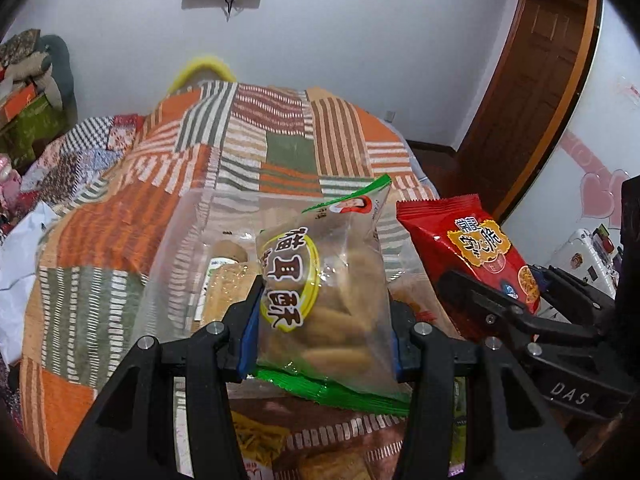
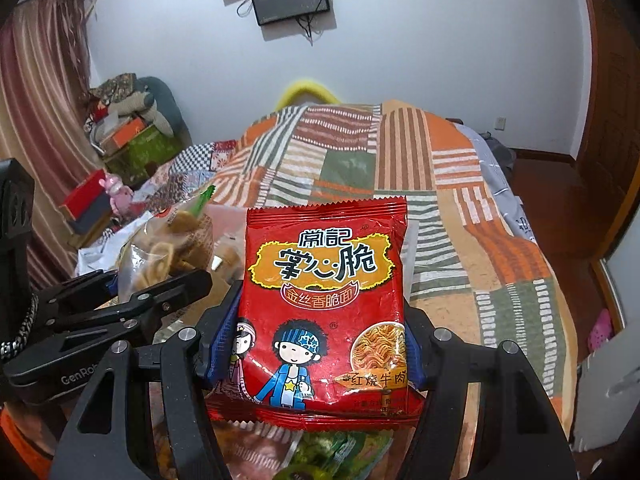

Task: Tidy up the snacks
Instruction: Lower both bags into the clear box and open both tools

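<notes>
My left gripper point(image 1: 324, 320) is shut on a clear biscuit packet with green seams point(image 1: 328, 280), held upright by its sides. Behind that packet stands a clear plastic container point(image 1: 188, 248) with other snacks inside. My right gripper point(image 2: 324, 320) is shut on a red noodle-snack packet point(image 2: 324, 280), also upright. The two grippers are side by side. In the left wrist view the red packet point(image 1: 476, 248) and the right gripper point(image 1: 516, 300) are at the right. In the right wrist view the left gripper point(image 2: 152, 284) and its biscuit packet point(image 2: 168, 248) are at the left.
More snack packets lie below the grippers point(image 1: 260, 440), among them a green one point(image 2: 336, 452). A bed with a striped patchwork cover point(image 1: 280, 140) fills the middle. A white bag point(image 1: 16, 264) and stacked boxes point(image 2: 136, 140) are at the left, a wooden door point(image 1: 532, 80) at the right.
</notes>
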The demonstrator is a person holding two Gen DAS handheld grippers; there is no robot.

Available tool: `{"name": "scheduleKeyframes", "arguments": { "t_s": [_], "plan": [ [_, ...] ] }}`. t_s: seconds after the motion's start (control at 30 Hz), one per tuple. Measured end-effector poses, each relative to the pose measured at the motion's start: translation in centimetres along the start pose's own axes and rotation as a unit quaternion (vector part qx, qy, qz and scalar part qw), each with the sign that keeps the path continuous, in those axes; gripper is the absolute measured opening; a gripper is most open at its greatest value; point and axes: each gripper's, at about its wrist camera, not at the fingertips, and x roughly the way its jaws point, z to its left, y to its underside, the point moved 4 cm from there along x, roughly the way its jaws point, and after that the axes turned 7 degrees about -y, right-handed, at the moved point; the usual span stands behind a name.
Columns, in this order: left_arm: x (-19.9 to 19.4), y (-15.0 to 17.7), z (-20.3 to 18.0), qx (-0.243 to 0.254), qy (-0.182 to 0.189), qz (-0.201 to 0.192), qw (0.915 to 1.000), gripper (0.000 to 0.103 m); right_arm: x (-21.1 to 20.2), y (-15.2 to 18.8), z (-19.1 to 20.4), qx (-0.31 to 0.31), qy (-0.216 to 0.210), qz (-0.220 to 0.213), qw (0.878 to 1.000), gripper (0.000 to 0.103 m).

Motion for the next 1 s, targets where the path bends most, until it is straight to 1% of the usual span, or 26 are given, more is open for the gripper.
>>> {"name": "scheduleKeyframes", "arguments": {
  "t_s": [0.1,0.23,0.33,0.37,0.4,0.43,0.47,0.5,0.57,0.63,0.8,1.0],
  "plan": [
    [1.2,0.0,0.3,-0.005,0.008,0.015,0.9998,0.049,0.5,0.0,-0.3,0.001,0.001,0.006,1.000,0.063],
    [2.0,0.1,0.1,-0.004,0.012,0.022,0.9997,0.049,1.0,0.1,-0.3,0.001,0.001,0.010,1.000,0.064],
    [2.3,0.2,0.1,-0.001,0.009,0.026,0.9996,0.049,1.1,0.1,-0.3,-0.003,0.011,0.011,1.000,0.065],
    [2.4,0.3,0.1,0.000,0.009,0.029,0.9996,0.050,1.0,0.1,-0.3,-0.003,0.012,0.012,1.000,0.065],
    [2.4,0.2,0.2,0.000,0.007,0.029,0.9996,0.053,1.0,0.1,-0.4,-0.003,0.012,0.013,1.000,0.065],
    [2.3,0.2,0.3,-0.002,0.005,0.027,0.9996,0.056,0.9,0.1,-0.5,-0.002,0.011,0.013,1.000,0.067],
    [2.2,0.2,0.4,-0.004,0.004,0.025,0.9997,0.061,0.6,0.1,-0.5,-0.002,0.010,0.011,1.000,0.069],
    [1.9,0.2,0.5,-0.008,0.004,0.021,0.9997,0.065,0.4,0.1,-0.6,-0.001,0.009,0.009,1.000,0.070],
    [1.1,0.1,0.8,-0.016,0.007,0.012,0.9998,0.065,-0.2,0.1,-0.6,-0.005,0.013,0.005,1.000,0.073],
    [0.2,-0.1,0.8,-0.010,0.009,0.008,0.9999,0.065,-0.7,0.3,-0.6,-0.010,0.016,0.005,1.000,0.073],
    [-2.7,0.2,0.5,0.022,-0.008,-0.014,0.9996,0.066,-2.5,1.0,-0.1,-0.018,0.017,0.002,1.000,0.073],
    [-5.4,1.8,0.9,0.053,-0.021,-0.019,0.9982,0.071,-4.6,2.2,0.4,-0.020,0.009,-0.004,1.000,0.074]
  ]
}}
